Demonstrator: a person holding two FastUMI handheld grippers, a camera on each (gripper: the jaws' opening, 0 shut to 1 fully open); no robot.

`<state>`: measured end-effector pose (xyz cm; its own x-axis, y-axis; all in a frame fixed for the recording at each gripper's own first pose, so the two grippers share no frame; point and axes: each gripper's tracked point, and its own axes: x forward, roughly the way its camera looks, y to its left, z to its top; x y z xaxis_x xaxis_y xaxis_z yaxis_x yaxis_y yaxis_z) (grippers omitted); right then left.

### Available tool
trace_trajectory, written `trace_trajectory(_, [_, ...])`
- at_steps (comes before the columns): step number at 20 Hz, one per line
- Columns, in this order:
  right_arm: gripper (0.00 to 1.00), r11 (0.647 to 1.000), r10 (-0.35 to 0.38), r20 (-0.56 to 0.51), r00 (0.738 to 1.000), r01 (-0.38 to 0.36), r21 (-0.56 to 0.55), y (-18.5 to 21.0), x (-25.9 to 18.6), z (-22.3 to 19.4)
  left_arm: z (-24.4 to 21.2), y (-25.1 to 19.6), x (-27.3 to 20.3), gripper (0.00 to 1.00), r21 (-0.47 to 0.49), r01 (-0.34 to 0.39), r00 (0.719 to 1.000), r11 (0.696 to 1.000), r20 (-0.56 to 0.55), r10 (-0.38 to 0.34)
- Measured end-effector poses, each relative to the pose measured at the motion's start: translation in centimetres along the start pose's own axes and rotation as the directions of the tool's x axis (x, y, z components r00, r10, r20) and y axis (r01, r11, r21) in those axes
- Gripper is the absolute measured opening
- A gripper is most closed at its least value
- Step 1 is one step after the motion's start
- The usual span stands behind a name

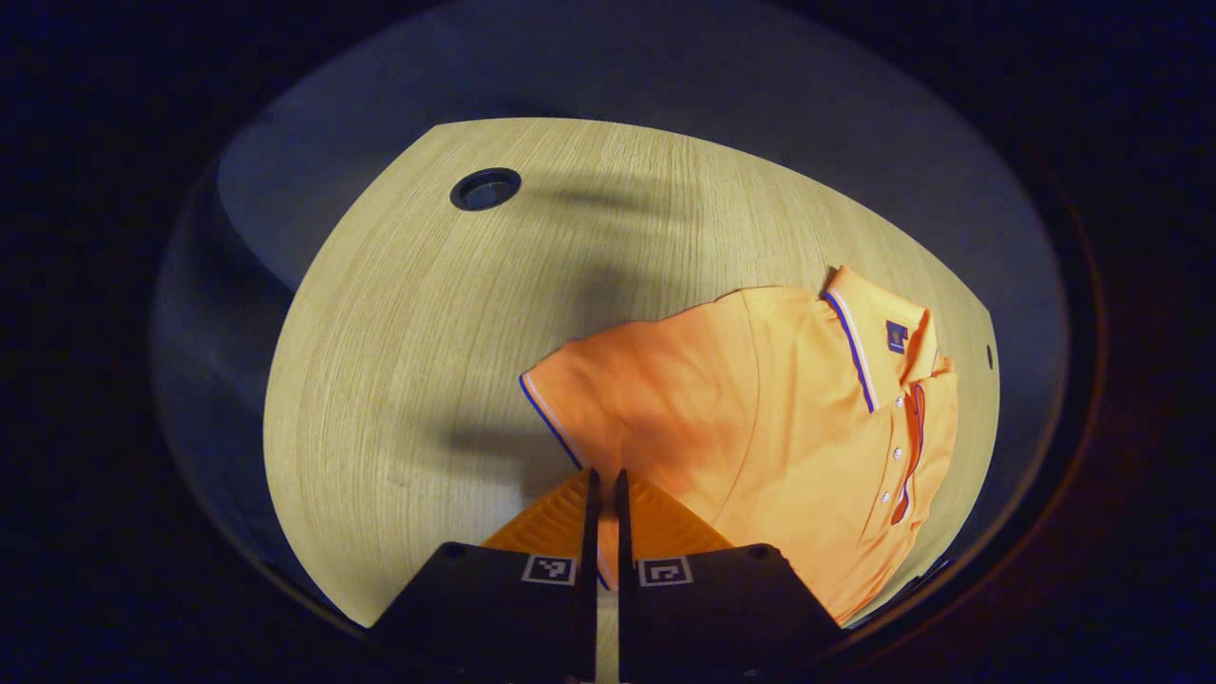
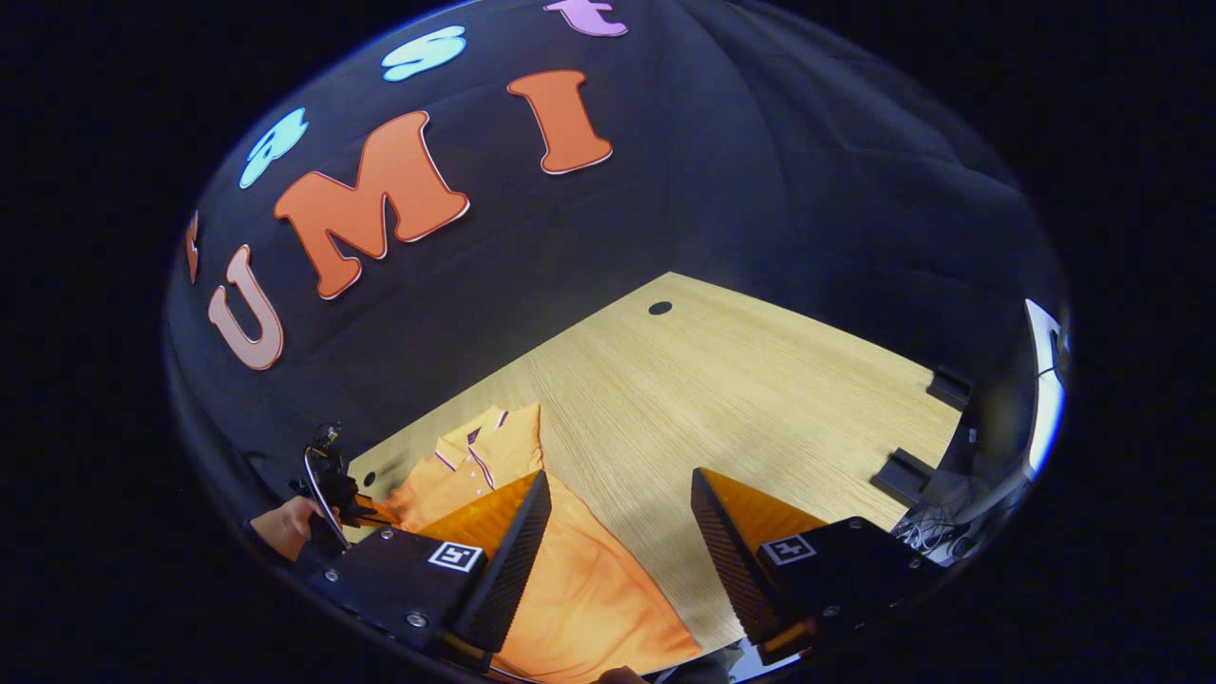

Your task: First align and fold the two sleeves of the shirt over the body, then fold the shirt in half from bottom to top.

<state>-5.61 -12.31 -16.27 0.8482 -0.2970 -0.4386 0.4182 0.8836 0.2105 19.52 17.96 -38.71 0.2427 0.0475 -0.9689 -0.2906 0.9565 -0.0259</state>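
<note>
Sleeve fold underway: left gripper (image 1: 604,484) pinches the shirt (image 1: 760,418) sleeve (image 1: 608,399); right gripper (image 2: 617,513) gapes; next, carry sleeve across

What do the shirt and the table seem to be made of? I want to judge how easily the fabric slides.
Shirt: soft matte knit, probably cotton pique or polyester; it drapes in gentle creases. Table: smooth light wood-grain top, likely laminate, judging by its even printed-looking grain.

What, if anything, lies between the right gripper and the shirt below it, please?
Nothing visible does. The right gripper hangs open over the shirt, with only bare table beside it. The left gripper is already shut on the sleeve, away from the right one's path.
</note>
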Motion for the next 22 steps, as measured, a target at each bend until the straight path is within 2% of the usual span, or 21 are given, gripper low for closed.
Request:
trace_trajectory(4, [0.91, 0.997, 0.005, 0.06, 0.998, -0.001, -0.071, 0.2, -1.2, 0.5, 1.5, -2.4, -1.6, 0.1, 0.048, 0.087, 0.992, 0.995, 0.087, -0.091])
trace_trajectory(8, [0.91, 0.997, 0.014, 0.014, 1.0, -0.013, -0.072, 0.5, -1.4, -1.1, 2.9, -5.8, -3.4, 0.1, 0.143, 0.137, 0.976, 0.98, 0.148, -0.158])
trace_trajectory(11, [0.91, 0.996, 0.02, -0.001, 1.0, -0.02, -0.085, 0.7, -1.8, -1.8, 3.1, -8.1, -3.8, 0.1, 0.234, 0.141, 0.972, 0.962, 0.153, -0.18])
trace_trajectory(16, [0.91, 0.994, 0.009, -0.027, 1.0, -0.012, -0.105, 0.8, -2.2, -3.2, 2.1, -12.9, -3.2, 0.09, 0.379, 0.159, 0.967, 0.912, 0.127, -0.221])
trace_trajectory(19, [0.91, 0.995, -0.007, -0.041, 0.999, 0.003, -0.104, 0.5, -2.7, -3.9, 1.2, -15.7, -2.0, 0.09, 0.403, 0.206, 0.959, 0.892, 0.098, -0.266])
trace_trajectory(22, [0.91, 0.995, -0.022, -0.064, 0.998, 0.016, -0.095, 0.2, -3.2, -4.5, 0.3, -17.8, -1.4, 0.13, 0.386, 0.273, 0.944, 0.881, 0.069, -0.323])
